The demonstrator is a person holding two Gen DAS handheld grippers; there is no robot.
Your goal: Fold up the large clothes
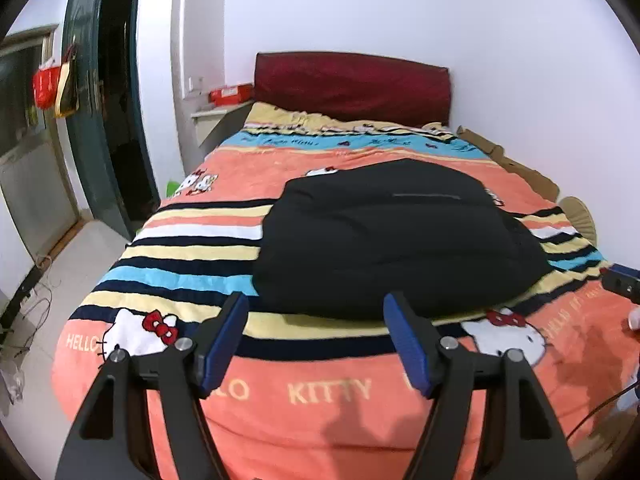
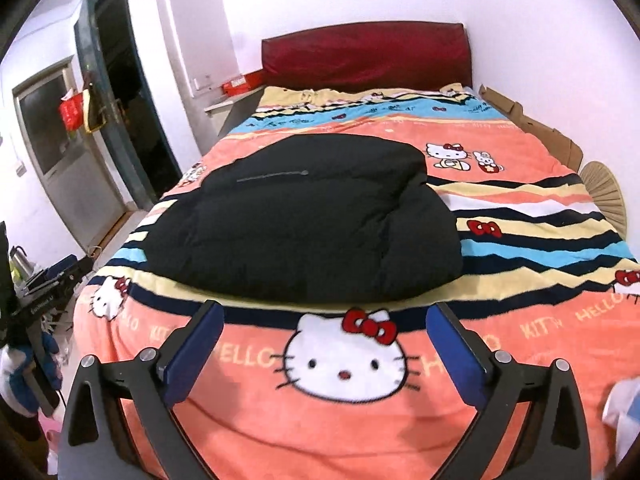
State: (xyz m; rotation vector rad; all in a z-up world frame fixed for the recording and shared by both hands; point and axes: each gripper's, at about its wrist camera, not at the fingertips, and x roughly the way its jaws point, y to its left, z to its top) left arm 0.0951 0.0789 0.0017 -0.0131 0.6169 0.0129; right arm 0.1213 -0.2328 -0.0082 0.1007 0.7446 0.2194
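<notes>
A black padded jacket (image 1: 396, 236) lies folded into a thick rounded block in the middle of the bed; it also shows in the right wrist view (image 2: 308, 220). A zipper line runs across its top. My left gripper (image 1: 316, 312) is open and empty, held above the bed's near end, short of the jacket's near edge. My right gripper (image 2: 324, 320) is open and empty, also just short of the jacket's near edge. A part of the right gripper (image 1: 620, 282) shows at the right edge of the left wrist view.
The bed carries an orange striped Hello Kitty blanket (image 2: 348, 424) and a dark red headboard (image 2: 364, 56). Cardboard (image 2: 536, 128) and a woven fan (image 2: 604, 192) lie along the right wall. A green door (image 1: 92, 120) and clutter on the floor (image 2: 44, 280) are to the left.
</notes>
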